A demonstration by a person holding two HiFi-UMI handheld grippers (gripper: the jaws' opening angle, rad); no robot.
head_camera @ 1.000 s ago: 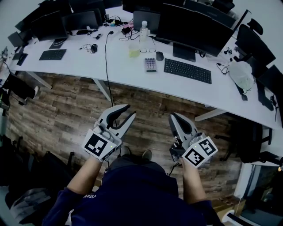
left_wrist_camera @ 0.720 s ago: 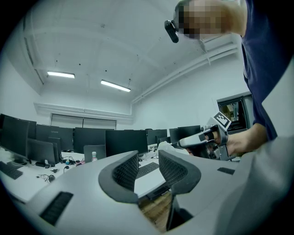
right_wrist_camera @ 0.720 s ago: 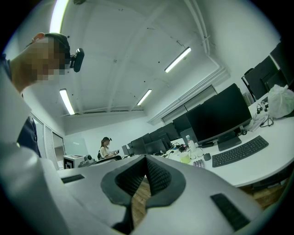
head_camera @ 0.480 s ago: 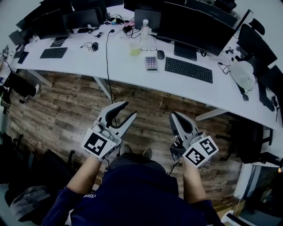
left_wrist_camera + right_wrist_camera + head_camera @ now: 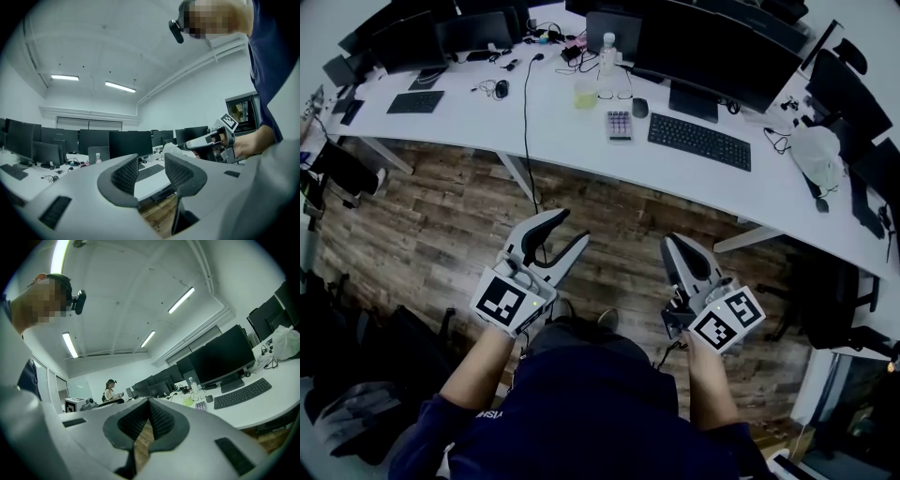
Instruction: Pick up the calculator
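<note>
Standing back from the long white desk [image 5: 572, 150], the person is at the very start of the job: the approach has not begun and nothing is held. The calculator [image 5: 620, 125] lies flat on the desk in the upper middle of the head view, just left of the black keyboard [image 5: 698, 142] and below a mouse [image 5: 639, 108]. It is well apart from both grippers, which hang low in the frame over the floor.

The left gripper [image 5: 568, 231] has just been opening its jaws. They now stand wide, with only air and the far desk between the pads. The right gripper [image 5: 672, 246] has its jaws drawn together, leaving a thin slit through which floorboards show.

Judging by the open jaws, the left one looks like the picking tool. The next move would call for stepping up to the desk, reaching over its near edge and bringing the jaws down astride the calculator's narrow sides. It is thin and lies flat, so the pads would need to go low, close to the desktop.

The desk curves across the top of the frame, crowded with dark monitors [image 5: 712, 52], cables and a bottle [image 5: 607, 47]. The floor [image 5: 441, 225] is dark wood plank, and the room is an office lit by ceiling strips.
</note>
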